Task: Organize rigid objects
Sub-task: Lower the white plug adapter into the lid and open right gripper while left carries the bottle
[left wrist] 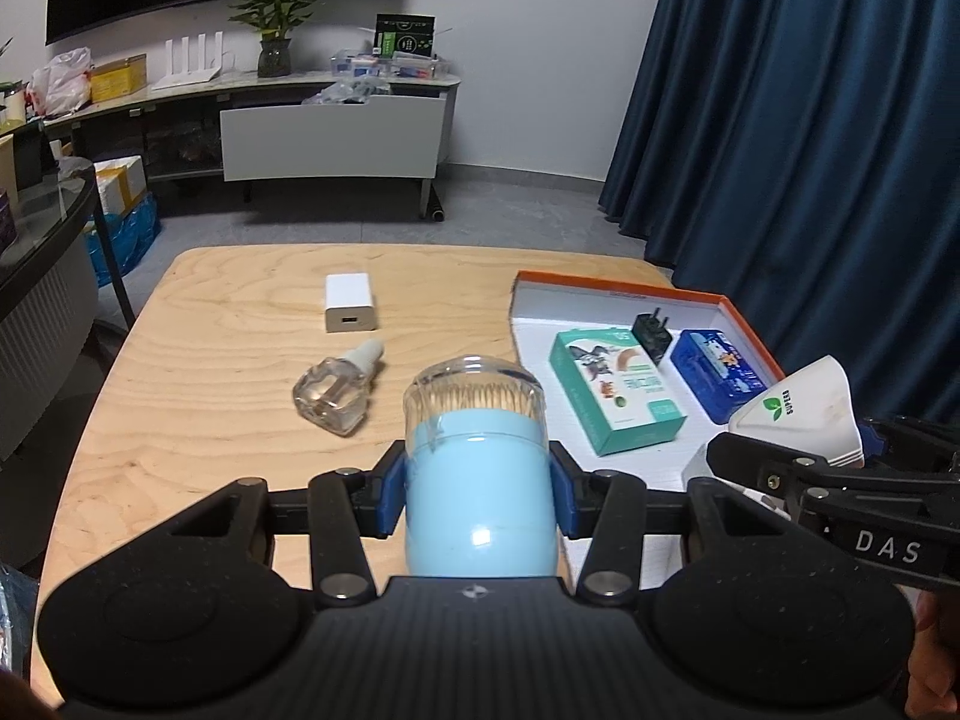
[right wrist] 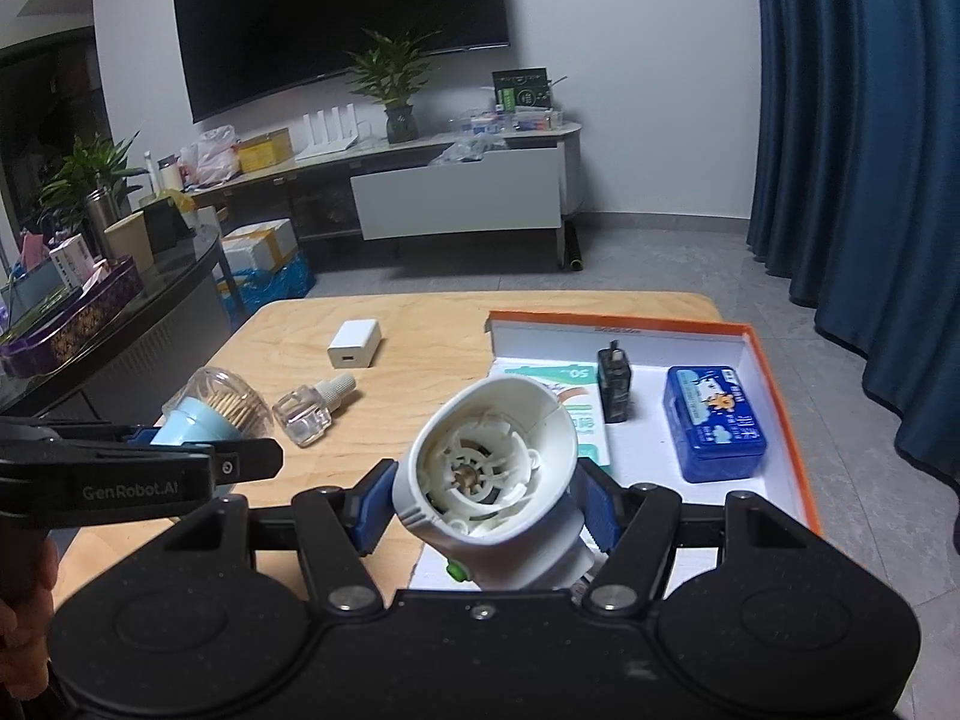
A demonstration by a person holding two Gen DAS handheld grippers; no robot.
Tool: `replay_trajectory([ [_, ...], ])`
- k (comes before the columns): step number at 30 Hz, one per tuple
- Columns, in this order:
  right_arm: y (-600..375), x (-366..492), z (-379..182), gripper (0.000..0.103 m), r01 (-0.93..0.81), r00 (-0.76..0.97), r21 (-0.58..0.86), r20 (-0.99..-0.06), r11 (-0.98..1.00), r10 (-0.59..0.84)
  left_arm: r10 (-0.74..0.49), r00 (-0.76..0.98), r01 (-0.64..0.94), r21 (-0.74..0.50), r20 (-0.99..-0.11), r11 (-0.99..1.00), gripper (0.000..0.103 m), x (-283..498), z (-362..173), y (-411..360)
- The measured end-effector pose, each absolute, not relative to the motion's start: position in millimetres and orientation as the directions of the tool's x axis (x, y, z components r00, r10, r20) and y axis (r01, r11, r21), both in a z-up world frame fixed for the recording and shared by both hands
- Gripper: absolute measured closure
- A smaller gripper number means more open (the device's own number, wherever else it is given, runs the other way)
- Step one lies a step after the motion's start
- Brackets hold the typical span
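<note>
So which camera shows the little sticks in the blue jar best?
The left wrist view: the light blue jar with the clear domed lid sits centred in the left tongs, sticks visible through the lid. The right wrist view shows it small, sideways and partly hidden at the left edge.

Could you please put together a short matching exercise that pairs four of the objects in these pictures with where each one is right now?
Things:
1. Light blue toothpick holder
2. White plastic device
3. Clear glass bottle
4. Dark blue box

Places:
A. Lying on its side on the bare wooden table
B. Inside the orange-rimmed tray
C. Held in the left gripper
D. Held in the right gripper

Pairs: 1-C, 2-D, 3-A, 4-B
</note>
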State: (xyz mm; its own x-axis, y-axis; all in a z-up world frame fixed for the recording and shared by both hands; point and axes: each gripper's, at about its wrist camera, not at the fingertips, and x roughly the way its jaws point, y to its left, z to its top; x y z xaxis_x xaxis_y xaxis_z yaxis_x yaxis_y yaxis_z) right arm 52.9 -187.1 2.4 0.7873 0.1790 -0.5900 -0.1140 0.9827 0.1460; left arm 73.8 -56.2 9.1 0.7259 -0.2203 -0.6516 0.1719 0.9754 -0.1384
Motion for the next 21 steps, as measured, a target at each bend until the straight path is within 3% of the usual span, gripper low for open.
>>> replay_trajectory([
  [21, -248, 29, 18, 0.027, 0.025, 0.824, 0.137, -0.564, 0.99, 0.057, -0.322, 0.696, 0.299, -0.149, -0.641, 0.943, 0.055, 69, 18, -115],
])
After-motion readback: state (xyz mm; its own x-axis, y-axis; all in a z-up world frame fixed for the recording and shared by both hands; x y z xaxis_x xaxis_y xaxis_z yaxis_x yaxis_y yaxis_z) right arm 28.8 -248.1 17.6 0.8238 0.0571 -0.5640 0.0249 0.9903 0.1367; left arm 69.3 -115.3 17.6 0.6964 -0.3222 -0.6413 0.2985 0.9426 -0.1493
